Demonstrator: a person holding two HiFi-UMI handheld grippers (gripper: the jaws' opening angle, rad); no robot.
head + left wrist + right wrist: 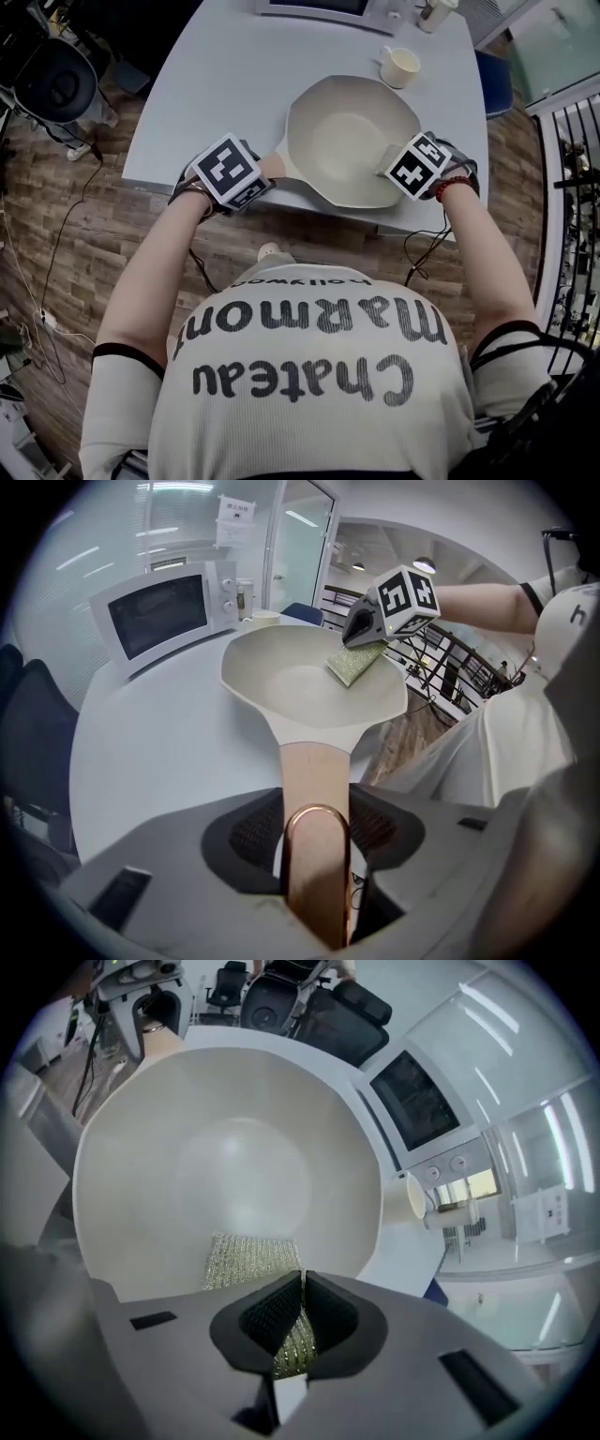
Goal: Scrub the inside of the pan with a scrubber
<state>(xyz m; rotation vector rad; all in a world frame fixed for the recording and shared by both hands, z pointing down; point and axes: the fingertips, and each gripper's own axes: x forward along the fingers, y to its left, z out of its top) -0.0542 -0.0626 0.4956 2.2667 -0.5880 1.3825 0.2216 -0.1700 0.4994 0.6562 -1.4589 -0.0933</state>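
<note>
Two claws work at a cream pan in the head view. The left claw sits at the pan's handle, near the front edge of the grey surface, and the right claw reaches over the pan's right rim. A cup stands just beyond the pan, and a microwave stands at the far edge.

The left gripper view shows the left claw pinching the handle, a pad on either side, with the pan resting flat on the surface.

The right gripper view shows the right claw pinching a mesh scrubber, whose free end lies against the pan's inner wall near the rim.
</note>
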